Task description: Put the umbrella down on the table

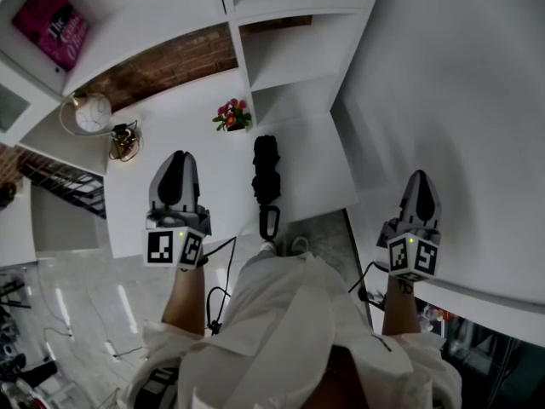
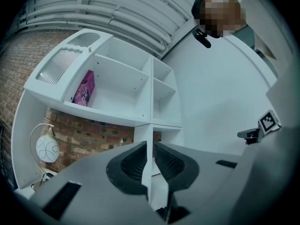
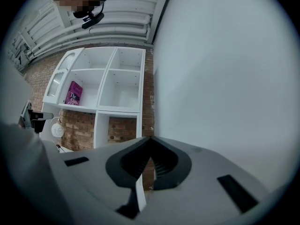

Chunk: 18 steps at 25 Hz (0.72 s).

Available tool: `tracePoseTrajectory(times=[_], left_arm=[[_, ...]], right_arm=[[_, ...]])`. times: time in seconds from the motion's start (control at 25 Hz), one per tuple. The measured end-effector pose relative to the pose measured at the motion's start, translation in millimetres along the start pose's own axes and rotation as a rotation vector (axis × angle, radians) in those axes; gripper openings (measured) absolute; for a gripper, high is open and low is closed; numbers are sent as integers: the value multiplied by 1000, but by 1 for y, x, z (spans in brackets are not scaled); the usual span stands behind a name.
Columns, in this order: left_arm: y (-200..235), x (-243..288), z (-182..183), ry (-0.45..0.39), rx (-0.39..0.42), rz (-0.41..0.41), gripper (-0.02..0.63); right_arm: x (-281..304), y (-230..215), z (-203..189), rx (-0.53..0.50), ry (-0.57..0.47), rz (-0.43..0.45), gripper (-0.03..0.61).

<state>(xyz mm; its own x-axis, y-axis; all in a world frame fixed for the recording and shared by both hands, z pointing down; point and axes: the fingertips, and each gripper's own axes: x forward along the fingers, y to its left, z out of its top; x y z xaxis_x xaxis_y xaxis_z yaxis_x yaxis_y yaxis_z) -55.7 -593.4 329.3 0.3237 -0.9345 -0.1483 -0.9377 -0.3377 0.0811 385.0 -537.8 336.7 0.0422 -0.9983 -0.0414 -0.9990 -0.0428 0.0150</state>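
A folded black umbrella (image 1: 266, 175) lies flat on the white table (image 1: 221, 177), its strap loop (image 1: 270, 222) reaching the table's front edge. My left gripper (image 1: 177, 157) hovers over the table to the umbrella's left, apart from it, jaws shut with nothing between them. In the left gripper view the left gripper (image 2: 150, 146) points at the white shelf unit (image 2: 140, 97). My right gripper (image 1: 421, 177) is far to the right, beside the white wall, also shut and empty. The right gripper (image 3: 151, 139) faces the wall and shelves. Neither gripper view shows the umbrella.
On the table's back stand a small pot of red flowers (image 1: 232, 115), a round white lamp (image 1: 92, 112) and a small gold object (image 1: 124, 141). A pink book (image 1: 58, 25) sits in the shelf. A white wall (image 1: 460, 83) rises on the right. Cables lie on the floor.
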Motion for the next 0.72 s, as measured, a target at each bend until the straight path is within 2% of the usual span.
tracePoseTrajectory(times=[0.72], left_arm=[[5, 7, -1, 3, -17, 12, 66]], right_arm=[[13, 2, -4, 8, 13, 6, 17]])
